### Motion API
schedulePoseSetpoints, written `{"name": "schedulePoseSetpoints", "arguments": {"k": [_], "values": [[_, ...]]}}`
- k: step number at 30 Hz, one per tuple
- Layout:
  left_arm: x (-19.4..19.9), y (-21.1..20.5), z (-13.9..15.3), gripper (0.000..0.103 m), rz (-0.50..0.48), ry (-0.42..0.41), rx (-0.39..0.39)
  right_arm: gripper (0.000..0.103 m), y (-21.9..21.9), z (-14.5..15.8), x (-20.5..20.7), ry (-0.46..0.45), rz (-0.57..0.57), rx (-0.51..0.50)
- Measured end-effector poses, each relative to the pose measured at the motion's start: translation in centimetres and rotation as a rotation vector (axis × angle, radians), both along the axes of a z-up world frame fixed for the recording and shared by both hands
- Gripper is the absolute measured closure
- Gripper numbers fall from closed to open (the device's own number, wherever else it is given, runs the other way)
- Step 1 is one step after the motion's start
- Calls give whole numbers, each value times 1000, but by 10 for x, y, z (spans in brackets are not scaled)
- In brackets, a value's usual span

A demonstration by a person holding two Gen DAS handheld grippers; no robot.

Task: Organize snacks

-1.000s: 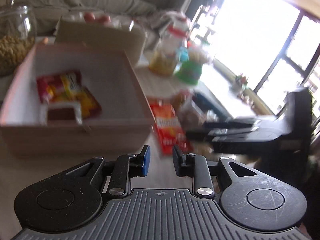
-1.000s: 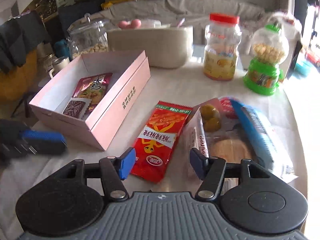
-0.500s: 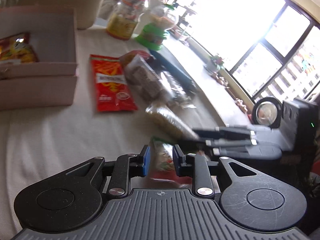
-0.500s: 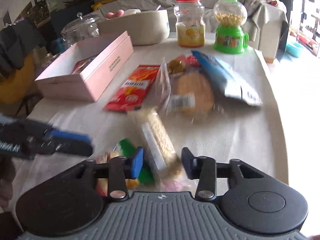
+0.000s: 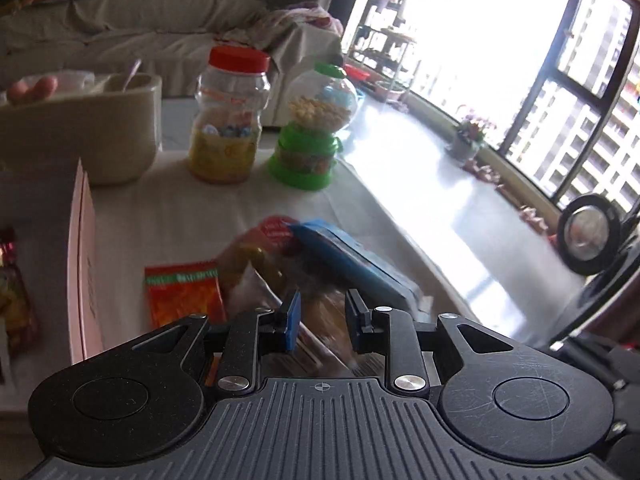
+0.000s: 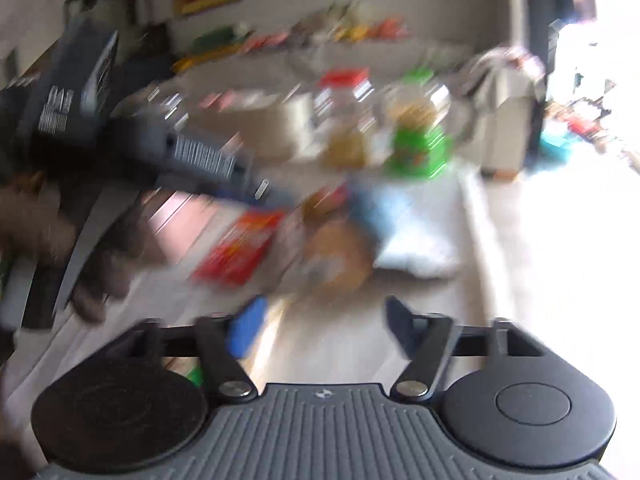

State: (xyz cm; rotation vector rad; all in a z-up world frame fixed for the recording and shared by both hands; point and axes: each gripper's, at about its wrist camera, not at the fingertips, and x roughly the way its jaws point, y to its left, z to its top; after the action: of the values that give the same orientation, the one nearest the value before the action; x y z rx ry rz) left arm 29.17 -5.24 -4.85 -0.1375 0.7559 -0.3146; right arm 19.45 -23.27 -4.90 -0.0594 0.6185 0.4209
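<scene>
My left gripper [image 5: 322,320] hovers over the snack pile with its jaws a narrow gap apart and nothing pressed between them. Through the gap shows a clear bag of biscuits [image 5: 324,306]. Beside it lie a red packet [image 5: 184,296] and a blue packet [image 5: 352,264]. The pink box [image 5: 82,280] stands to the left with packets [image 5: 12,300] inside. The right wrist view is blurred. My right gripper [image 6: 324,328] has its jaws opening wide, with only tablecloth between them. Beyond it I see the red packet [image 6: 240,248], the biscuit bag [image 6: 336,252] and the left gripper [image 6: 276,196].
A red-lidded jar [image 5: 228,128], a green-based candy dispenser [image 5: 312,136] and a beige container [image 5: 100,136] stand at the back of the table. A sofa lies behind and a bright window to the right. A hand [image 6: 60,240] holds the left gripper.
The left gripper swung from the table's near end back over the snack pile. The right gripper's jaws spread wider, and the long packet that lay between them is gone from the gap.
</scene>
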Motion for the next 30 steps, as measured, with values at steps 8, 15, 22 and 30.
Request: {"name": "schedulePoseSetpoints", "arguments": {"k": [8, 15, 22, 30], "values": [[5, -7, -30, 75, 33, 29, 138, 19, -8, -24, 140, 160, -20, 102], [-25, 23, -23, 72, 46, -5, 112, 23, 3, -53, 143, 177, -23, 26], [-3, 24, -44, 66, 49, 78, 44, 26, -23, -47, 67, 204, -26, 26], [-2, 14, -49, 71, 12, 43, 57, 24, -31, -44, 3, 181, -20, 49]]}}
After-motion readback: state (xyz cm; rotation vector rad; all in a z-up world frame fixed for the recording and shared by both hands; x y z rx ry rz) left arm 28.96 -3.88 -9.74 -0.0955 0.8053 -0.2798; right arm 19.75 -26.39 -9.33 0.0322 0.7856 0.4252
